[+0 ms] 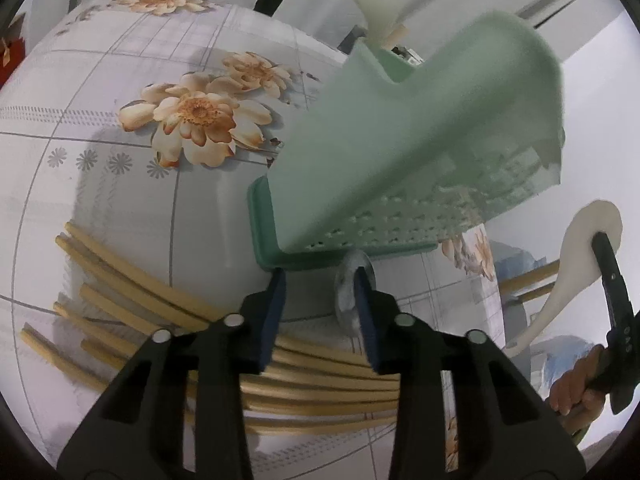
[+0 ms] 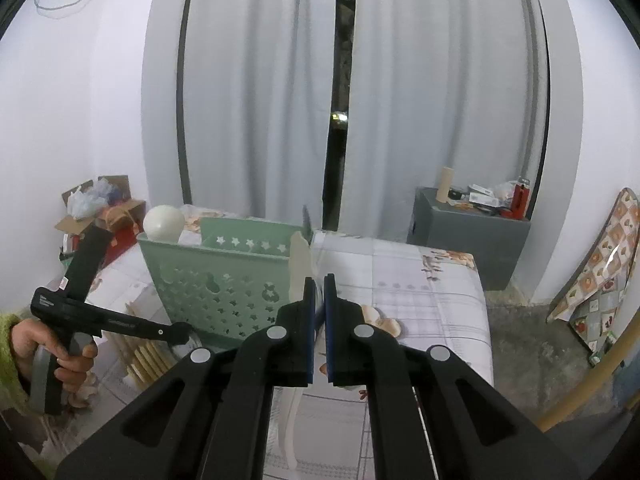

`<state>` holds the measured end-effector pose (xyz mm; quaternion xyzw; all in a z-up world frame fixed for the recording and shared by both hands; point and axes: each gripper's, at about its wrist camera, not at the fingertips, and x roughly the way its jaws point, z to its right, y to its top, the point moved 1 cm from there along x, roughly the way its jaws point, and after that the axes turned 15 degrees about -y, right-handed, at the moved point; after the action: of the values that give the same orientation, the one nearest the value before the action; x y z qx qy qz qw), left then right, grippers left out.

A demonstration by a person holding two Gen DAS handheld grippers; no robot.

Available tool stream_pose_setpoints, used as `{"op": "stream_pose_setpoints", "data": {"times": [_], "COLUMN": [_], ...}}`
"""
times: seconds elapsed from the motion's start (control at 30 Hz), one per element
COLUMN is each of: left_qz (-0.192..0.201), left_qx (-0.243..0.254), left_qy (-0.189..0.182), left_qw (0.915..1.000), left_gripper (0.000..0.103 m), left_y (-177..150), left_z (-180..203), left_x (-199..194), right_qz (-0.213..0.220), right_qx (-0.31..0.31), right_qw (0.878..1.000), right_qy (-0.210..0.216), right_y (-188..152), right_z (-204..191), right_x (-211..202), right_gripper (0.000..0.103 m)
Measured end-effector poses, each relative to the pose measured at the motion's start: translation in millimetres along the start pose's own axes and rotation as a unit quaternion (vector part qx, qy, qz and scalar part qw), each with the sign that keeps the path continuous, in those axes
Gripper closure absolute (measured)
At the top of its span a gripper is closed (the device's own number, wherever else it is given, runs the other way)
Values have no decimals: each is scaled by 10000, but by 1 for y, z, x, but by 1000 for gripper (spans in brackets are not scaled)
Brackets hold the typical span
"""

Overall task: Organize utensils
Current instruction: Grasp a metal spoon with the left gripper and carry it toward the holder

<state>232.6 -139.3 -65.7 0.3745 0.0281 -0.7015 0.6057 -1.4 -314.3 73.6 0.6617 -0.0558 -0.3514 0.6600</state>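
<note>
A pale green perforated plastic basket [image 2: 224, 280] with star-shaped holes stands on the table [image 2: 420, 280], which wears a grey checked cloth printed with cream flowers. Everything else is placed from that basket.

In the right wrist view, the right gripper [image 2: 319, 320] hangs just to the right of the basket's near corner, its blue-padded fingers [image 2: 308, 320] nearly closed on a white ceramic soup spoon [image 2: 299, 268]. The spoon's bowl rises beside the basket wall and its handle runs down below the fingers. A second white ceramic spoon [image 2: 164, 222] stands in the basket, its rounded bowl showing above the far left rim.

In the left wrist view, the left gripper [image 1: 320, 312] sits low in front of the basket's dark green base [image 1: 264, 236], fingers parted with a clear gap. A grey metal spoon bowl [image 1: 346, 292] lies against the right finger; whether it is gripped, I cannot tell. A heap of pale bamboo chopsticks [image 1: 132, 276] lies on the table in front of the basket, passing under the left gripper.
</note>
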Motion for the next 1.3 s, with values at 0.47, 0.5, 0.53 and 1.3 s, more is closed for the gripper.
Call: {"op": "stream_pose_setpoints", "data": {"times": [0.47, 0.5, 0.53, 1.3], "left_qz": [511, 601, 687, 2882], "left_qx": [128, 268, 397, 3640], "left_qy": [-230, -188, -156, 2731], "left_qw": [9983, 9977, 9967, 8425], "left_gripper": [102, 102, 102, 102], "left_y": [-13, -15, -17, 12], "left_z": [34, 43, 51, 199], "left_x": [-27, -35, -44, -145], "right_qz": [30, 40, 43, -21], "right_qx": [72, 75, 79, 69], "right_qw": [10000, 9999, 9999, 10000], "right_qy": [-48, -61, -67, -50], "right_y": [-1, -1, -1, -3], "right_z": [3, 4, 4, 5], "right_x": [3, 3, 3, 3], "right_gripper": [99, 99, 99, 99]}}
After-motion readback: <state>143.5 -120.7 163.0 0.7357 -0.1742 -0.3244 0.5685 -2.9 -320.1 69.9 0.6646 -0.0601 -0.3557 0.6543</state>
